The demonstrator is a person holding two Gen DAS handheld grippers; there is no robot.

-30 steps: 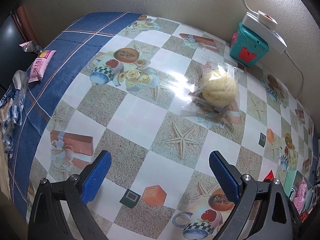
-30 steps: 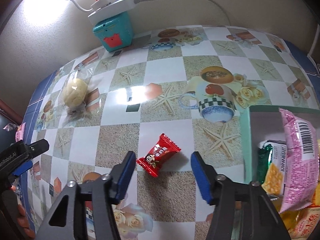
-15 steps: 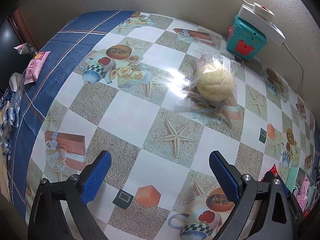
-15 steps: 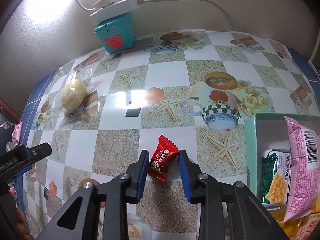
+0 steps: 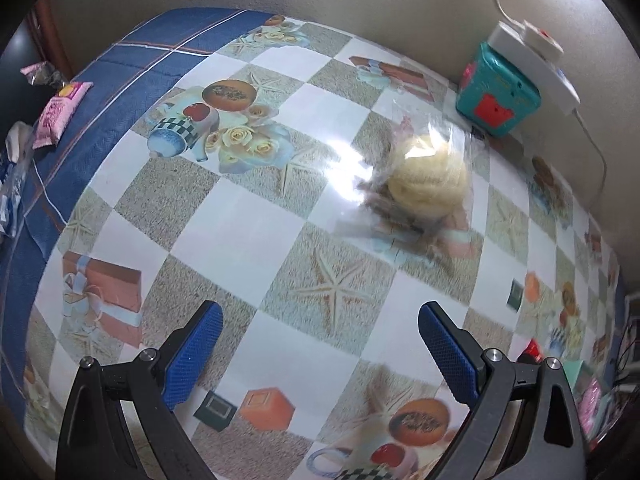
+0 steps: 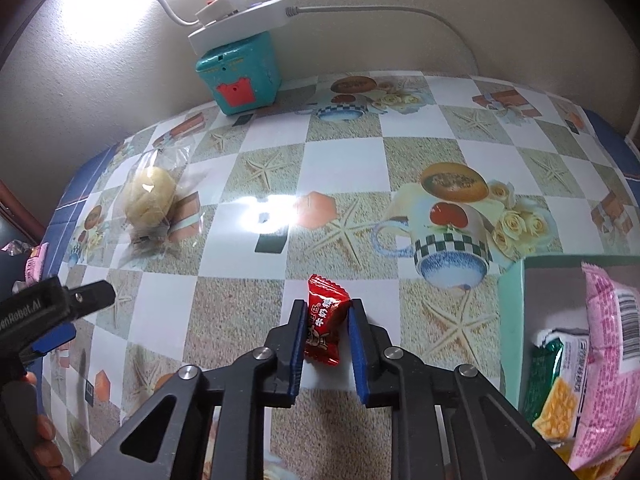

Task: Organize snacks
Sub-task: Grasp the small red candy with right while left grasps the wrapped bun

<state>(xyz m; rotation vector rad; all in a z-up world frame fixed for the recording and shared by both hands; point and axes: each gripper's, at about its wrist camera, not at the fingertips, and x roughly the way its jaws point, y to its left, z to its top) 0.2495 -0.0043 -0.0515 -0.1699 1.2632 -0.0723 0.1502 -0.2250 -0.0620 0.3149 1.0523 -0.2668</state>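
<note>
A small red wrapped candy (image 6: 325, 322) lies on the patterned tablecloth (image 6: 360, 152). My right gripper (image 6: 328, 305) is closing on it from both sides, and both blue pads press the wrapper. To the right stands a green box (image 6: 510, 320) holding a pink snack packet (image 6: 612, 360) and other packs. A bun in a clear bag (image 5: 428, 178) lies ahead of my left gripper (image 5: 320, 310), which hangs open over the cloth with nothing between its fingers. The bun (image 6: 150, 198) also shows at the left of the right wrist view.
A teal box (image 6: 236, 74) with a white power strip (image 6: 240, 20) and its cable on top stands against the back wall. A pink packet (image 5: 60, 114) and crumpled wrappers lie on the blue cloth at the table's left edge.
The right gripper's jaws closed from wide open onto the red candy. The left gripper drifted slightly, and the bun now looks nearer and larger in its view.
</note>
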